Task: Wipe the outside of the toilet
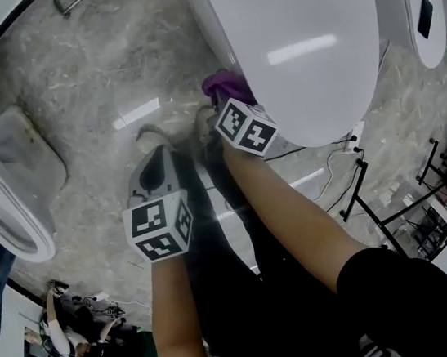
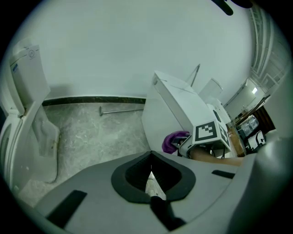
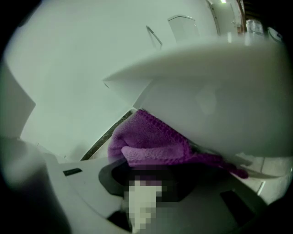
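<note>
The white toilet (image 1: 295, 40) has its lid down and fills the upper middle of the head view. A purple cloth (image 1: 225, 87) is pressed against the left side of the bowl below the lid rim. My right gripper (image 1: 228, 103) is shut on this cloth, its marker cube just behind. In the right gripper view the cloth (image 3: 151, 144) is bunched between the gripper (image 3: 146, 169) and the underside of the bowl (image 3: 215, 100). My left gripper (image 1: 152, 142) hangs over the floor left of the toilet, shut and empty. The left gripper view shows its jaws (image 2: 151, 157) closed, with the cloth (image 2: 173, 140) to the right.
A second white toilet (image 1: 16, 227) stands at the left, also seen as the toilet (image 2: 27, 114). A metal bar (image 2: 121, 110) lies on the marble floor by the wall. Cables and a black stand (image 1: 365, 187) are right of the toilet. The person's legs are below the grippers.
</note>
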A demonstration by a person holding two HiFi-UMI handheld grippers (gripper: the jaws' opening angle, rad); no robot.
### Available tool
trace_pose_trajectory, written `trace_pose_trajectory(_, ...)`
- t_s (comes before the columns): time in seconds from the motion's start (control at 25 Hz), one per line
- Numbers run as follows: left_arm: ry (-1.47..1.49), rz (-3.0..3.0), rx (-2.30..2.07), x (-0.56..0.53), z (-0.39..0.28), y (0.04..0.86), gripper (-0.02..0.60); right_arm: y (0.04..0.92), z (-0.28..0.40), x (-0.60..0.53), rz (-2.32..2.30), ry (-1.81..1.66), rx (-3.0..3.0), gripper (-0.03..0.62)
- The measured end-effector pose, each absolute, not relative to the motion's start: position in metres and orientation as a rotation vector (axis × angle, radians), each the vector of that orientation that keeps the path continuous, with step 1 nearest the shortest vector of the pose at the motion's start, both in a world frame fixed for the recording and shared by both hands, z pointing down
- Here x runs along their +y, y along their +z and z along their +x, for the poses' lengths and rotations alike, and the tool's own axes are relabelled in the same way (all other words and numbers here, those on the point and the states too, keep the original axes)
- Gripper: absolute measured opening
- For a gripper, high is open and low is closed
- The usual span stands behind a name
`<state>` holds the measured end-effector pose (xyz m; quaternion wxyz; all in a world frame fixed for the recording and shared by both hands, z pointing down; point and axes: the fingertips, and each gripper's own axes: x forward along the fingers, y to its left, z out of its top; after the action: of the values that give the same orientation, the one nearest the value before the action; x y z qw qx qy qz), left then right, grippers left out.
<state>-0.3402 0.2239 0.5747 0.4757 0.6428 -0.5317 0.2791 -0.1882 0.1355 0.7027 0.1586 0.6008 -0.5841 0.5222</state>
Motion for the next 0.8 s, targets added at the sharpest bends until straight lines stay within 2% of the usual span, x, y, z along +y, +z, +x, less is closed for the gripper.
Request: trace_pose_trajectory(0.8,0.788,1.759,-1.067,0.084,-0.405,0.586,0.009,0.709,-0.231,0.037,2.045,1.618,-1.399,0.103)
